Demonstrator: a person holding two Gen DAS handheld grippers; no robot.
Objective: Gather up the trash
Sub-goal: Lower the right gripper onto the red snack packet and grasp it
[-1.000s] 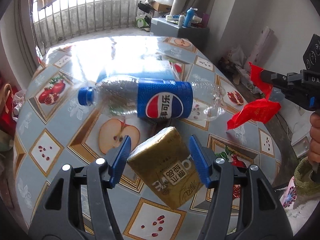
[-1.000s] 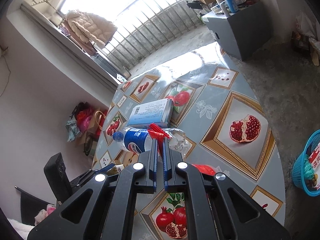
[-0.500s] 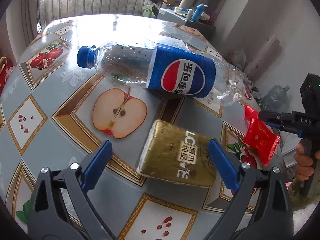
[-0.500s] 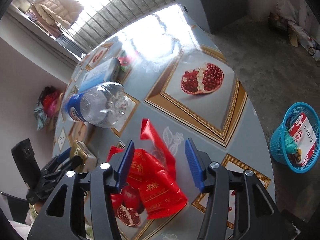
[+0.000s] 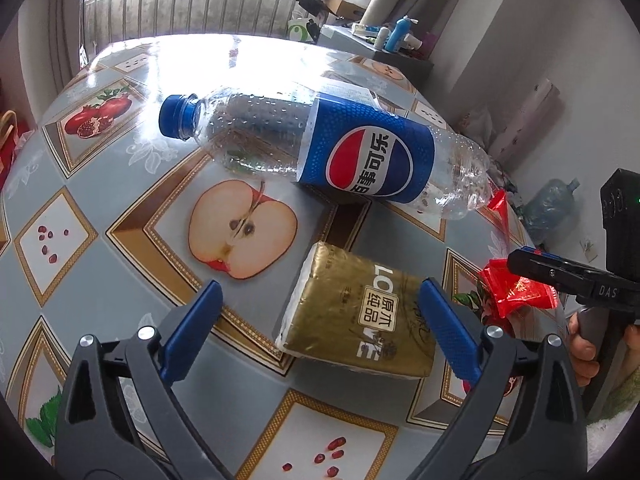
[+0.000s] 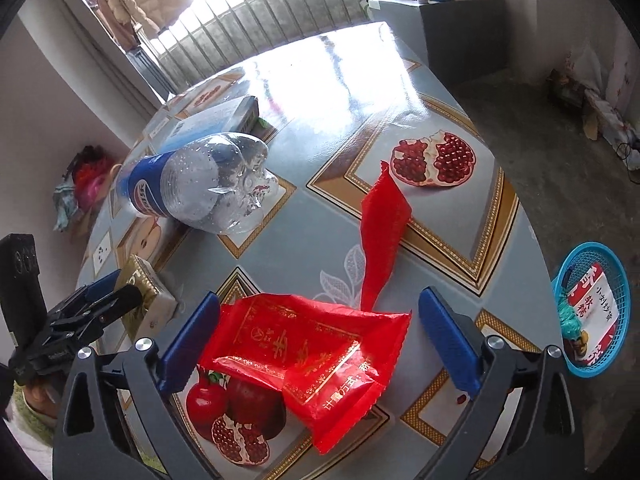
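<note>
A gold tissue pack (image 5: 360,316) lies on the table between the fingers of my open left gripper (image 5: 320,320), nearer the right finger. An empty Pepsi bottle (image 5: 320,152) lies on its side beyond it. My right gripper (image 6: 320,332) is open over a red plastic wrapper (image 6: 304,352) lying flat on the table, with a torn red strip (image 6: 380,232) just beyond. The wrapper also shows in the left wrist view (image 5: 516,292), under the right gripper's finger (image 5: 560,268). The tissue pack (image 6: 144,292) and bottle (image 6: 200,184) show left in the right wrist view.
The round table (image 6: 460,248) has a fruit-print cloth. A blue box (image 6: 216,120) lies behind the bottle. A blue basket (image 6: 592,312) with trash stands on the floor at the right, below the table edge. A grey cabinet (image 6: 452,28) stands beyond.
My right gripper has opened and let the red wrapper drop onto the table. My left gripper has opened wider around the tissue pack and drawn back a little.
</note>
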